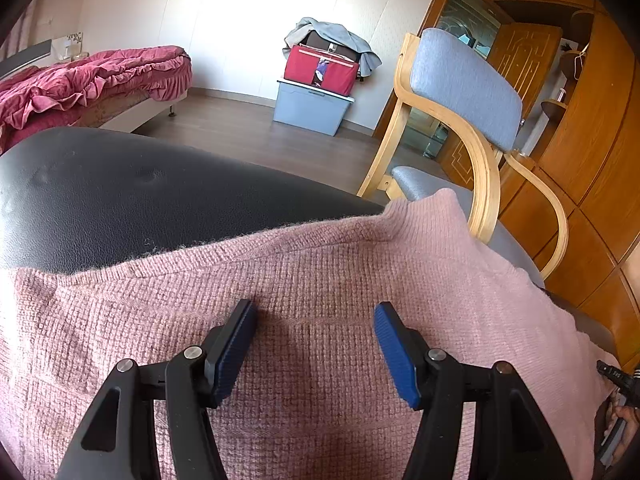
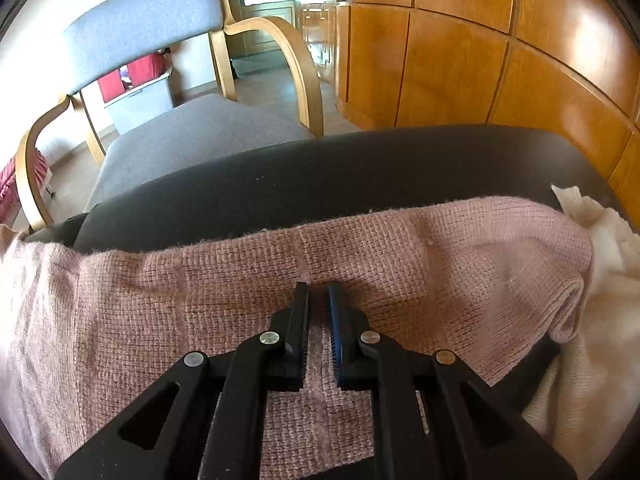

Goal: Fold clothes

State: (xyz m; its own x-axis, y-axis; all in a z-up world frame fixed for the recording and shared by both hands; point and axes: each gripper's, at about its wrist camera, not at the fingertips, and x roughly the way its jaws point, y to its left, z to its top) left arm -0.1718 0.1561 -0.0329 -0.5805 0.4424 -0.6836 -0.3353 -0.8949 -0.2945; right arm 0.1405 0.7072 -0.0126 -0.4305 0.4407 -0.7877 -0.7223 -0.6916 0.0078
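Note:
A pink knit sweater [image 1: 320, 264] lies spread over a black leather surface [image 1: 120, 192]. My left gripper [image 1: 315, 308] hovers just over its middle, jaws wide open, with nothing between the blue pads [image 1: 236, 344]. In the right wrist view the same sweater [image 2: 440, 256] shows a rolled fold at its right end. My right gripper [image 2: 318, 288] rests on the knit, its jaws drawn close with a strip of pink fabric pinched between them.
A white garment [image 2: 592, 320] lies bunched at the sweater's right end. A grey-cushioned wooden armchair [image 1: 464, 84] stands just beyond the leather surface [image 2: 320, 168]. Wooden cabinets [image 2: 500, 60] are to the right, with a bed with a red cover [image 1: 92, 76] and stacked storage boxes [image 1: 312, 108] far back.

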